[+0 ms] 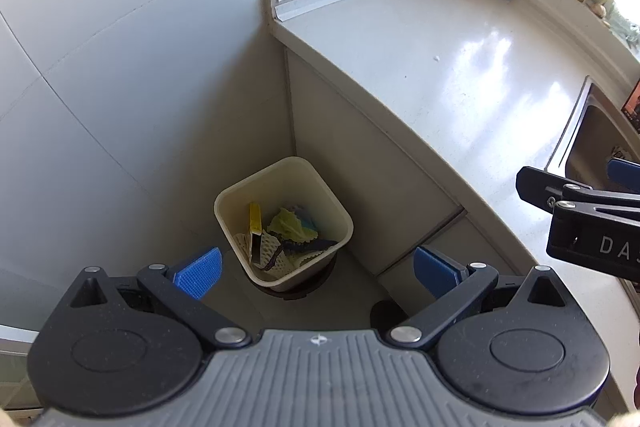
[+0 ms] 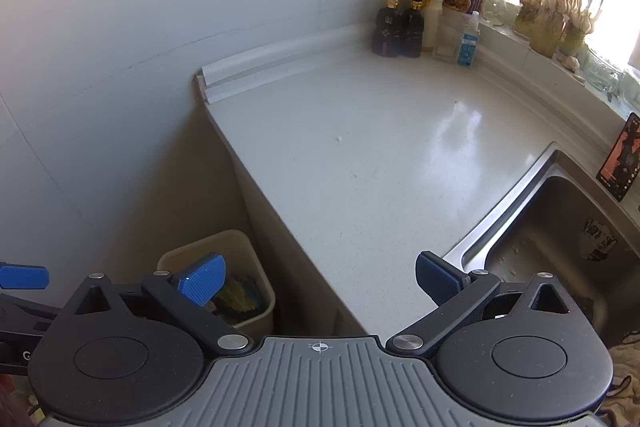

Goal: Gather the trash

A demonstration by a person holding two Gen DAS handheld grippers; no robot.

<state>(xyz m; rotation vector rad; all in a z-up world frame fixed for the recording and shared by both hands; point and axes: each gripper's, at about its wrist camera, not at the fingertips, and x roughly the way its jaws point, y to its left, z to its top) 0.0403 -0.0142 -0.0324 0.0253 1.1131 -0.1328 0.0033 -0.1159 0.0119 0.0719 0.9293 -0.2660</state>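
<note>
Both tools spread wide, empty: left tool (image 1: 316,273) above the bin (image 1: 283,223) (packaging, netting inside), right tool (image 2: 320,281) over worktop (image 2: 360,155). Risk: tiny white crumb (image 2: 339,138) overlooked, too small to pinch.

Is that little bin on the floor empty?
No. The bin holds trash: a yellow packet, green wrapper and white foam netting.

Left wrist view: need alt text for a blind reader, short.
The left gripper, jaws open and empty, hangs over a cream waste bin on the floor beside a white counter; the bin holds a yellow packet, a green leaf and white foam netting. The right gripper juts in from the right edge, near a steel sink.
</note>
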